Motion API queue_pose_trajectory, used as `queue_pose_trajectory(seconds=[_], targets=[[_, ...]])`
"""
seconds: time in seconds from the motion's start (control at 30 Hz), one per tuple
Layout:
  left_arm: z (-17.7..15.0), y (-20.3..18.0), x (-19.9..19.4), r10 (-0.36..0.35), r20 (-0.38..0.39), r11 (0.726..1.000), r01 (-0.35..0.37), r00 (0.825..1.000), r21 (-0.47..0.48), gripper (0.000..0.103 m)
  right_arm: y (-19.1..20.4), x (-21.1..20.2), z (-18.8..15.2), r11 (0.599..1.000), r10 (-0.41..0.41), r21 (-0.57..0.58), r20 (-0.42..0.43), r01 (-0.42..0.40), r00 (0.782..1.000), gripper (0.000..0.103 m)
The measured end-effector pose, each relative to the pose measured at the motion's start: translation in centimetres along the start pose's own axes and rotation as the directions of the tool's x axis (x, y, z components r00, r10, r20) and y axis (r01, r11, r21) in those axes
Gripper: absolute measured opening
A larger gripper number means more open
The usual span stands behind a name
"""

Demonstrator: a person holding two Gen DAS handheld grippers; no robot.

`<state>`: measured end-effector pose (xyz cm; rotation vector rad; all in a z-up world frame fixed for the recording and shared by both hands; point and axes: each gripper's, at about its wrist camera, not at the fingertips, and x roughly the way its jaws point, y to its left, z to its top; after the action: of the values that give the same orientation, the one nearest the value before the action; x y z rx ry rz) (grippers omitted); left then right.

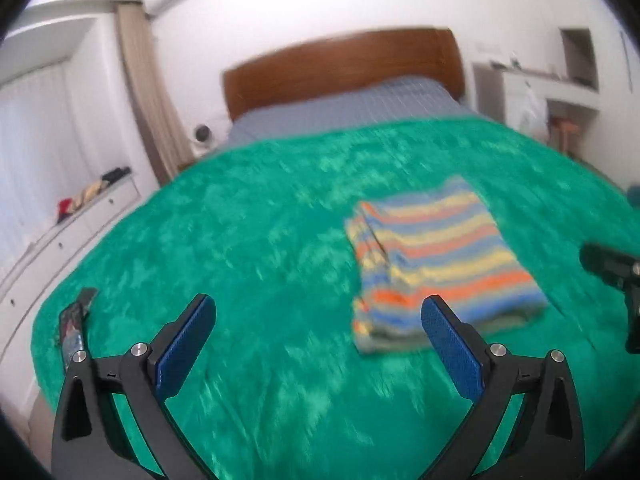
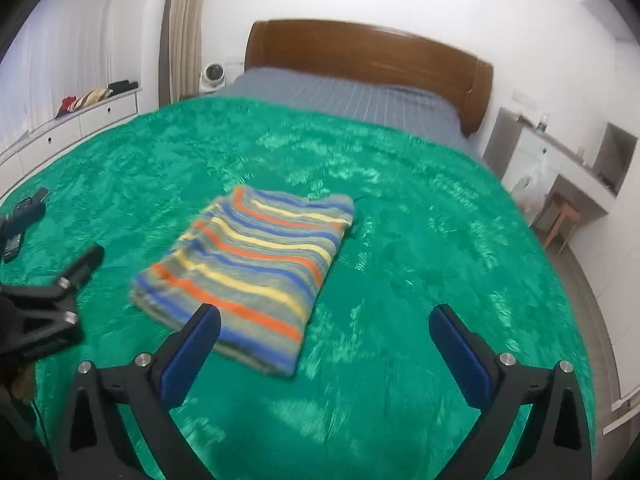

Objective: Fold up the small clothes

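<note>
**Striped cotton bundle lies folded, between and ahead of both grippers**

Green plush blanket [image 2: 400, 208] covers the bed, and on it we see the folded garment with orange, yellow and blue stripes [image 2: 252, 264], well in from every edge, a little toward the foot. Our left gripper [image 1: 320, 344] has the bundle ahead and to its right; our right gripper [image 2: 326, 352] has it ahead and to its left. Both stand wide apart with nothing between the blue pads. Its long axis seems to run toward the wooden headboard [image 2: 368, 56], though blur leaves this unsure. Neither hand looks clearly nearer.
</note>
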<state>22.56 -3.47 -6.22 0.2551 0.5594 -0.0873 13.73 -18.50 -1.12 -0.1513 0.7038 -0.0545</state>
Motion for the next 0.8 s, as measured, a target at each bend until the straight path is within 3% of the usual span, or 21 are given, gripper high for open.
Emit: queue_pose_trajectory(seconds=[0.1,0.2,0.37,0.47,0.8], targets=[[-0.5,-0.5,-0.3,0.018,-0.064,1.0,-0.016,0.998,0.025,0.103,0.6,-2.1,-1.0,0.999,-0.036,0.028,0.007,0.036,0.999,0.103],[-0.6,0.0,-0.9,0.03,-0.104,0.999,-0.034,0.994,-0.029,0.103,0.8,-3.3,-1.7,0.998,-0.03,0.062,-0.018,0.031,0.999,0.103],[0.2,0.9,-1.8,-0.106,-0.177,0.988,0.084,0.979,-0.131,0.103,1.4,-5.0,-1.6,0.998,-0.029,0.059,-0.021,0.03,0.999,0.103],[0.8,0.9,-2.3,-0.141,-0.178,0.981,0.113,0.974,-0.157,0.103,1.2,-5.5,-1.1,0.996,-0.031,0.083,-0.029,0.034,0.999,0.103],[1.7,0.2,-3.3,-0.085,-0.178,0.991,0.066,0.98,-0.113,0.103,-0.1,-6.2,-0.5,0.992,-0.036,0.121,-0.049,0.042,0.998,0.103]])
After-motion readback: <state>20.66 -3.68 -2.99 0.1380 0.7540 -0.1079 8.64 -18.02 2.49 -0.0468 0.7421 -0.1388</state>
